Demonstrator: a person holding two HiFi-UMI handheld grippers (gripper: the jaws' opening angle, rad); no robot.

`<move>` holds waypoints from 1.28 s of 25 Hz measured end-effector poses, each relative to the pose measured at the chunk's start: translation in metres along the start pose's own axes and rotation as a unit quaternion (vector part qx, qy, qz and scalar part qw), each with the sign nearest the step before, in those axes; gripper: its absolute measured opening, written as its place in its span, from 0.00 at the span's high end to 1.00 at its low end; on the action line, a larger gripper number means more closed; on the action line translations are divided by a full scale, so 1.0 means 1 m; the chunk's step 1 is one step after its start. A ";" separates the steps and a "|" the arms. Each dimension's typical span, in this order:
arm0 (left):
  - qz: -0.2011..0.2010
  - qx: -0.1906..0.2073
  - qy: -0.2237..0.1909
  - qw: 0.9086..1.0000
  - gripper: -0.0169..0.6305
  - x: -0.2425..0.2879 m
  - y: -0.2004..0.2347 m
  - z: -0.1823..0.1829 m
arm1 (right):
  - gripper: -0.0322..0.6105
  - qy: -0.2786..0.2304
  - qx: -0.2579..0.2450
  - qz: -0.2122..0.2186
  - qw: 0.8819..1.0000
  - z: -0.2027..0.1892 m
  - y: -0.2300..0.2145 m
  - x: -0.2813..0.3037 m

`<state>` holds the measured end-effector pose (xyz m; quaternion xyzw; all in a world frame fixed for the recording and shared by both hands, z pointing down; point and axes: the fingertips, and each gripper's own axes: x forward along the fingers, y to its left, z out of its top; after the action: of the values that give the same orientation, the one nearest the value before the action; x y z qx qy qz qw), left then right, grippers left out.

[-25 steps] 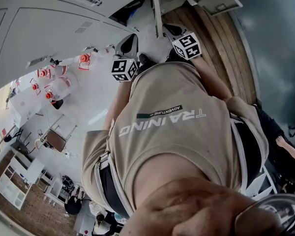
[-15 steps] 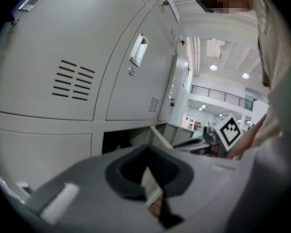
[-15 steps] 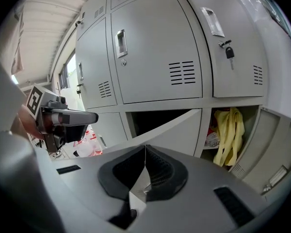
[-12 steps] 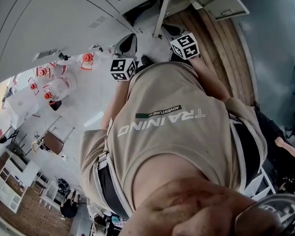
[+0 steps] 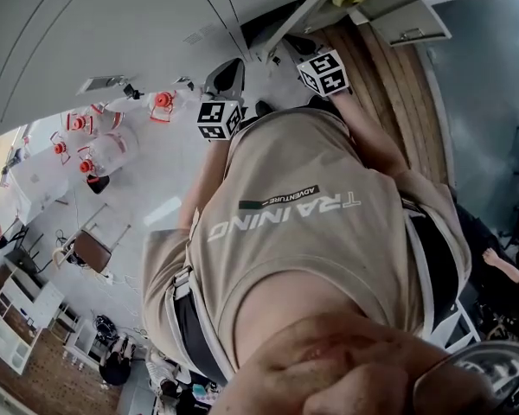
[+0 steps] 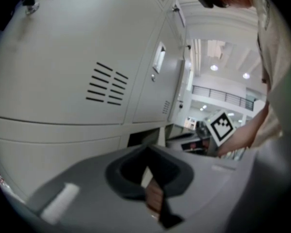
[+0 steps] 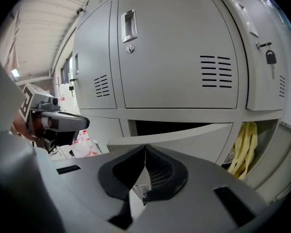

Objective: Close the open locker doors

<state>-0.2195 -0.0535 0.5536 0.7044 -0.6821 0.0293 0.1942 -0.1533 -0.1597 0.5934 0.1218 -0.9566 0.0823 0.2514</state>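
Open locker door (image 7: 174, 135) stood ajar just ahead of right gripper (image 7: 145, 152), path to it free. Dark gap above the door was open. Right of door: yellow cloth (image 7: 245, 149) hung in the neighbouring compartment. Left of door: left gripper (image 7: 53, 123) crowded that side. Above: closed locker fronts (image 7: 174, 57), solid wall.

1 open door (image 7: 184, 136) below closed door (image 7: 174, 57). Cloth (image 7: 246, 147) in compartment right of it. Bottles (image 5: 104, 143) on floor, left.
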 end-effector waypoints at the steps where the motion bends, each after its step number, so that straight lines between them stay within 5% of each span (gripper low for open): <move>1: 0.002 -0.003 -0.001 1.000 0.97 -0.001 0.004 0.001 | 0.93 -0.001 -0.001 -0.001 1.000 0.004 0.001 0.006; 20: -0.004 -0.006 0.002 1.000 0.97 -0.006 0.040 0.005 | 0.93 0.004 0.002 -0.015 1.000 0.038 0.000 0.070; 32: -0.045 0.009 0.025 0.999 0.97 0.029 -0.006 -0.002 | 0.93 -0.016 0.030 -0.031 0.999 0.023 -0.028 0.014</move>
<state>-0.2118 -0.0802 0.5628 0.7354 -0.6440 0.0445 0.2063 -0.1682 -0.1946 0.5837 0.1601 -0.9533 0.1008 0.2352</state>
